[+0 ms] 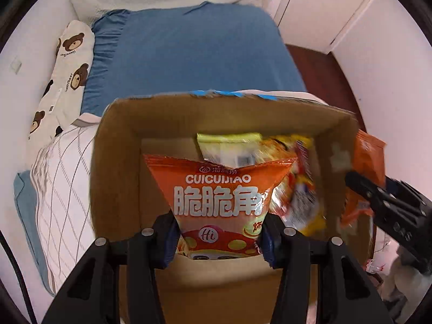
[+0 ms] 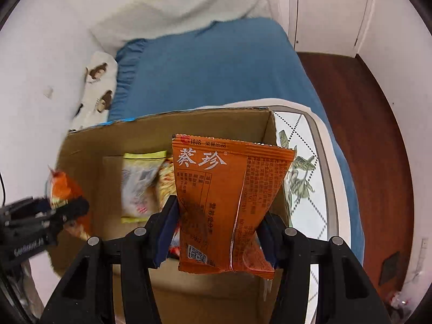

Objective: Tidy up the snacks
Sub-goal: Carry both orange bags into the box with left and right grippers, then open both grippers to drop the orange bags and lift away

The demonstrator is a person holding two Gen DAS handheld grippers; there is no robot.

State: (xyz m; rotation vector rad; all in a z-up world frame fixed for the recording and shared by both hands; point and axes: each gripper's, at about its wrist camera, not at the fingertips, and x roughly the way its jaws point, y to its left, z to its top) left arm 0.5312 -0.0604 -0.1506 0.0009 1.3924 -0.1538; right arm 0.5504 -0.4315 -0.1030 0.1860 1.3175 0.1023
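A bear-print pillow is seen at far left beside a blue sheet; over an open cardboard box on the bed, an orange chip bag is clamped by its lower part in the left gripper; a yellow packet and other blurred snacks lie inside the box; at right, a darker orange seed packet is pinched between the jaws of the right gripper, above the box's right side.
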